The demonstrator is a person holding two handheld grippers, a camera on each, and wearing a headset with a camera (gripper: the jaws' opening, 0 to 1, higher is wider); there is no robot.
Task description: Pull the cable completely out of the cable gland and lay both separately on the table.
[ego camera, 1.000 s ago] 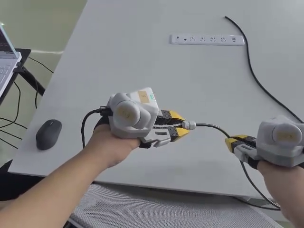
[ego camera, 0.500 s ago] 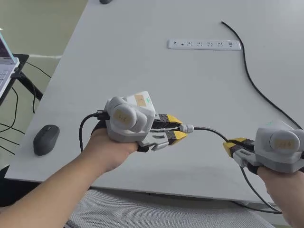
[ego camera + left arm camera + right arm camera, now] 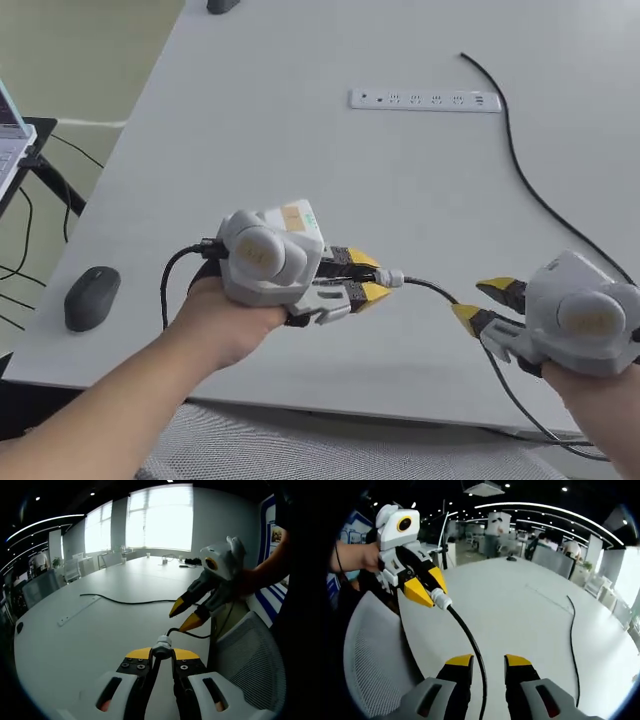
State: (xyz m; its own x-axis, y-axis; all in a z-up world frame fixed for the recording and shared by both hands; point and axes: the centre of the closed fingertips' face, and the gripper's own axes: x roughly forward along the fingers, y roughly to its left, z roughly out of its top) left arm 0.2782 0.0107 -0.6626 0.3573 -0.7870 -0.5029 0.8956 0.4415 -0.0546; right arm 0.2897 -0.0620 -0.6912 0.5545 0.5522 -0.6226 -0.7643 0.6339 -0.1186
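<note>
My left gripper [image 3: 374, 281] is shut on the white cable gland [image 3: 390, 278], held in the air over the table's near edge. The black cable [image 3: 432, 289] runs out of the gland to the right and passes between the jaws of my right gripper [image 3: 482, 302], which stands open around it without pinching. In the left gripper view the gland [image 3: 162, 645] sits clamped at my left gripper [image 3: 161, 653]. The right gripper [image 3: 191, 616] is spread beyond it. In the right gripper view the cable [image 3: 470, 640] runs between the parted tips of my right gripper [image 3: 488, 661], up to the gland [image 3: 441, 600].
A white power strip [image 3: 425, 100] lies far back on the grey table [image 3: 300, 150], its black cord [image 3: 520, 170] trailing to the right edge. A dark mouse [image 3: 92, 297] sits at the near left corner. A mesh chair [image 3: 330, 440] is below the table edge.
My right gripper has opened and let go of the cable, which now lies loose between its jaws. The left gripper keeps its hold on the gland.
</note>
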